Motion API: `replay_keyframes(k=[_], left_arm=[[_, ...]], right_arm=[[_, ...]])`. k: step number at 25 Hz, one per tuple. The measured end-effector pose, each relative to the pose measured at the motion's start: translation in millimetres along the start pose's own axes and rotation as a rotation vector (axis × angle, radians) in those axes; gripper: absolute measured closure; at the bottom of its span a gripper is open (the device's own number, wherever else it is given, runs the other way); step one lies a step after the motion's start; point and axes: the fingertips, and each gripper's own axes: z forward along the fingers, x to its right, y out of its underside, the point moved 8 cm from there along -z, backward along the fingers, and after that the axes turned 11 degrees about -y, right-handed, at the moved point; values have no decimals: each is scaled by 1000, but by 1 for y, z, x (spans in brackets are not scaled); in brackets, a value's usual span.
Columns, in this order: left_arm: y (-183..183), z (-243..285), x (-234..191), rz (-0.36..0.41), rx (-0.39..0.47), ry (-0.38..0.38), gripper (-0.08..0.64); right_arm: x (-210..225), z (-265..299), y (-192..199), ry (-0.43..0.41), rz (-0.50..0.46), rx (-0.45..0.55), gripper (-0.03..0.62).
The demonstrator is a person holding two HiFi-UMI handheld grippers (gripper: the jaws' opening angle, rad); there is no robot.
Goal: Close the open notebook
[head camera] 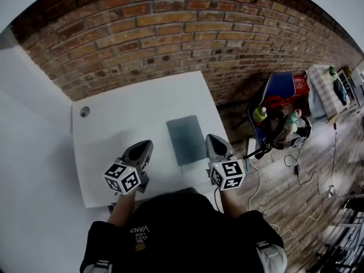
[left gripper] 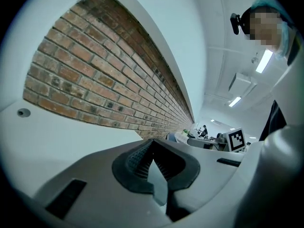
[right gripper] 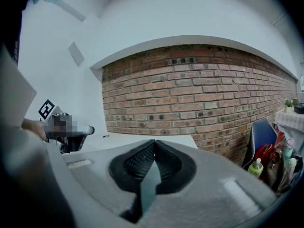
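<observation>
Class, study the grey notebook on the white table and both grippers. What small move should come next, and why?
Probably just pull back and rest: the flat grey-green rectangular notebook already looks closed on the white table, and the left gripper and right gripper have shut fingers holding nothing.

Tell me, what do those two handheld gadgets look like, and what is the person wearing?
The left claw and right claw are smooth grey tapering shells. Their inner pads are black and ribbed. Behind each sits a white cube printed with black square markers. No cables show on them. The person wears a black top with small white lettering.
</observation>
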Motion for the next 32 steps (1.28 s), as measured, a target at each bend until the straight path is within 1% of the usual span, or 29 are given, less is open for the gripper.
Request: replay_keyframes(k=[7,14,20,26,32], left_arm=[[-2,-25,-10,45,18,-21,551],[-2,-46,-24,43,27,-42,551],[-1,-57,-27,120,19,-52,551],[5,-66,-29,122,10,-42,551],[9,-72,-34,122,0,-32,551]], right_arm=[[-26,0,-8,-28,-3,19,595],[-49,3,-17,-47,-31,44,595],[-62,5,-11,-48,-30,33,595],[-76,5,-9,-49,-46,21,595],[-86,1,-4,-33,-36,16,595]])
